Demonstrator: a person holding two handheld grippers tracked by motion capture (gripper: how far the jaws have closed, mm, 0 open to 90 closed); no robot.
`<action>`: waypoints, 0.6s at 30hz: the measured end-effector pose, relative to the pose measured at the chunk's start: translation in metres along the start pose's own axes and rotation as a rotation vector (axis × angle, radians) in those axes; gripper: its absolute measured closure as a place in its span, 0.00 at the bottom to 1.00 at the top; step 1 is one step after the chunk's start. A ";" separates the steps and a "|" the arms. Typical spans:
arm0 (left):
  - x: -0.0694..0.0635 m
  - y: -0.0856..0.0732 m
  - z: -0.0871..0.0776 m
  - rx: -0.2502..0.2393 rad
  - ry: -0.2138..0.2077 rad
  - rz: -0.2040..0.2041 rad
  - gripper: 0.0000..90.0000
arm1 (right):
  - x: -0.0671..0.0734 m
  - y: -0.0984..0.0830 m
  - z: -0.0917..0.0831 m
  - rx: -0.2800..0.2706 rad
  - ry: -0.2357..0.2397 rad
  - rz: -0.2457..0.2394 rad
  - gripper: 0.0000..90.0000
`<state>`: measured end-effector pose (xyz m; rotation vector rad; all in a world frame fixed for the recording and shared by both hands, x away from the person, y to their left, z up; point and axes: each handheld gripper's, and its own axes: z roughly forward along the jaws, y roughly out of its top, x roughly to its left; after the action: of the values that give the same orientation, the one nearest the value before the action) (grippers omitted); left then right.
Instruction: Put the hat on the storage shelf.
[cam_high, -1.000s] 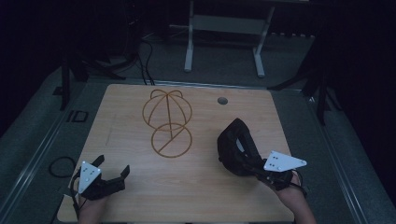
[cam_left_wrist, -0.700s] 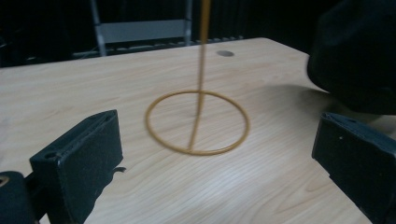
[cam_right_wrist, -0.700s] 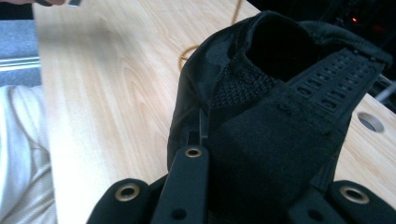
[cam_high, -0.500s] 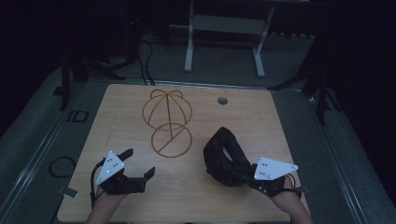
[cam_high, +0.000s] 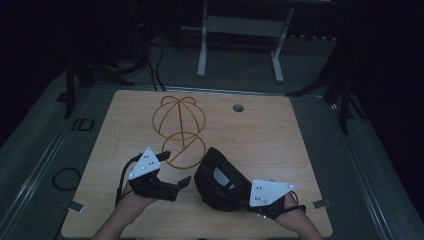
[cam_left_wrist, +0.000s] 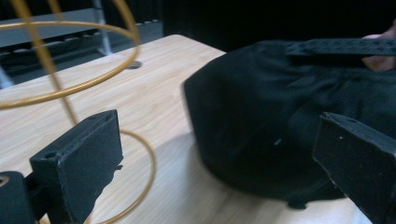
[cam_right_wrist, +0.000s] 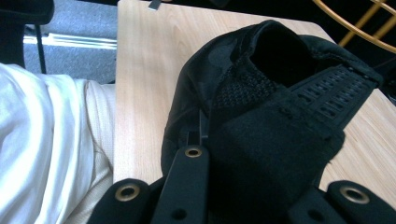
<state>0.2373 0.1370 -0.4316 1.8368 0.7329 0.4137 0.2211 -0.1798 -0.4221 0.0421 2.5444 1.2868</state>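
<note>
High view – the left gripper (cam_high: 176, 169), jaws apart, has slid over beside the cap (cam_high: 216, 180) that the right gripper (cam_high: 239, 192) keeps clamped – two-handed grab looks close.

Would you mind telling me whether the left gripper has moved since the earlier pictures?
Yes. In the high view the left gripper has travelled from the table's near left corner rightward and inward, and now sits beside the gold wire stand's base ring.

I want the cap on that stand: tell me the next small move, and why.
Probably bring the open left hand-held gripper onto the free edge of the black fabric cap. The right hand-held gripper is shut on its strap side, and the gold wire hat stand stands just beyond, so a second grip would steady the lift.
</note>
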 end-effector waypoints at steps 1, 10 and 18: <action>-0.001 0.001 0.001 0.000 -0.015 0.008 0.02 | 0.001 0.001 0.002 -0.001 0.006 -0.006 0.99; 0.000 -0.006 0.012 0.053 -0.247 0.035 0.02 | 0.005 0.011 0.008 -0.009 0.068 -0.073 0.99; -0.003 -0.011 0.021 0.087 -0.384 0.023 0.18 | 0.008 0.013 0.009 -0.031 0.111 -0.126 0.99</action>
<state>0.2447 0.1229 -0.4495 1.9328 0.4716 0.0381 0.2146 -0.1633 -0.4187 -0.1983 2.5717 1.3131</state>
